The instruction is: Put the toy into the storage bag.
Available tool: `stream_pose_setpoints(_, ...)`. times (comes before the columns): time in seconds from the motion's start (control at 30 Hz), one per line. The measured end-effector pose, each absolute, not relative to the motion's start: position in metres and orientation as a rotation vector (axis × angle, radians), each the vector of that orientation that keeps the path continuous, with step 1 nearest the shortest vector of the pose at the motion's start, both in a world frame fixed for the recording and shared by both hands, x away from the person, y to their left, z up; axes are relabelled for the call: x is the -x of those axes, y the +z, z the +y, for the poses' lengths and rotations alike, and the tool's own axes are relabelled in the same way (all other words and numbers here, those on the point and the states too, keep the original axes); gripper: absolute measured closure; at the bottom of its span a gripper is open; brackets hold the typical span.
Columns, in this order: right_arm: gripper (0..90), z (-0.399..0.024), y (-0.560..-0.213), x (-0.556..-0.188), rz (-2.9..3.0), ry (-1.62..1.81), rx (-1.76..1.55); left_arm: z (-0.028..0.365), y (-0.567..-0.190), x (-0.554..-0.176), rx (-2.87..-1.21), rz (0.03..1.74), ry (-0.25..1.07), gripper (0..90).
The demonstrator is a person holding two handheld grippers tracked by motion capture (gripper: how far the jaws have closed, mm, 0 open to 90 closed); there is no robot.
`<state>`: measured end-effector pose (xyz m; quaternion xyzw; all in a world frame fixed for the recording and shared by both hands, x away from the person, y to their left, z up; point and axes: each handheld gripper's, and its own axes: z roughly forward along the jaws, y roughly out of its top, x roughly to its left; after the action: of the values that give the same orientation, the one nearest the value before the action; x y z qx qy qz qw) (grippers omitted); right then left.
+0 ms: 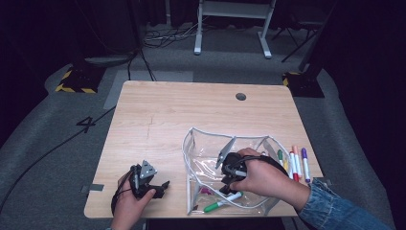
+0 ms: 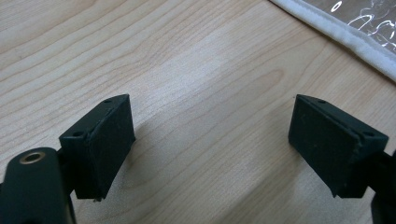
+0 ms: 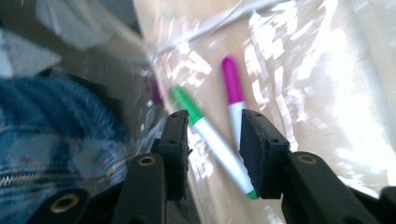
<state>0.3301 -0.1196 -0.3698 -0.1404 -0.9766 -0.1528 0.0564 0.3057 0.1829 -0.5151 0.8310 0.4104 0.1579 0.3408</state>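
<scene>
A clear plastic pouch (image 1: 191, 139) with a white rim lies open at the front right of the wooden table. My right gripper (image 1: 226, 186) reaches down into it. In the right gripper view its jaws (image 3: 215, 140) stand a little apart and open, and a green-capped white marker (image 3: 219, 149) lies slantwise between them on the pouch floor. A magenta-capped marker (image 3: 233, 88) rests just beyond it. Both the green marker (image 1: 218, 203) and the magenta marker (image 1: 206, 190) sit inside the pouch. My left gripper (image 1: 163, 188) rests left of the pouch, wide open and holding nothing (image 2: 210, 144), over bare wood.
Several coloured markers (image 1: 294, 163) lie side by side on the table right of the pouch. The pouch's white rim (image 2: 345, 35) is close to my left gripper's far right. A blue denim sleeve (image 3: 42, 121) shows through the plastic. A round hole (image 1: 241, 96) marks the table's far side.
</scene>
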Motion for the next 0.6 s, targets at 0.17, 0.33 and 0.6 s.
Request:
stream_pose_setpoints(0.17,61.3,-0.136,-0.344,-0.335,-2.993,-0.666,0.494,0.183,-0.515,-0.306,-2.161,1.067,0.411,14.8)
stream_pose_setpoints(0.33,60.2,-0.158,-0.322,-0.339,-3.009,-0.810,0.573,0.183,-0.515,-0.306,-2.161,1.065,0.404,14.8)
stream_pose_setpoints(0.6,59.5,-0.202,-0.300,-0.345,-3.012,-0.958,0.727,0.182,-0.515,-0.305,-2.159,1.065,0.400,15.0)
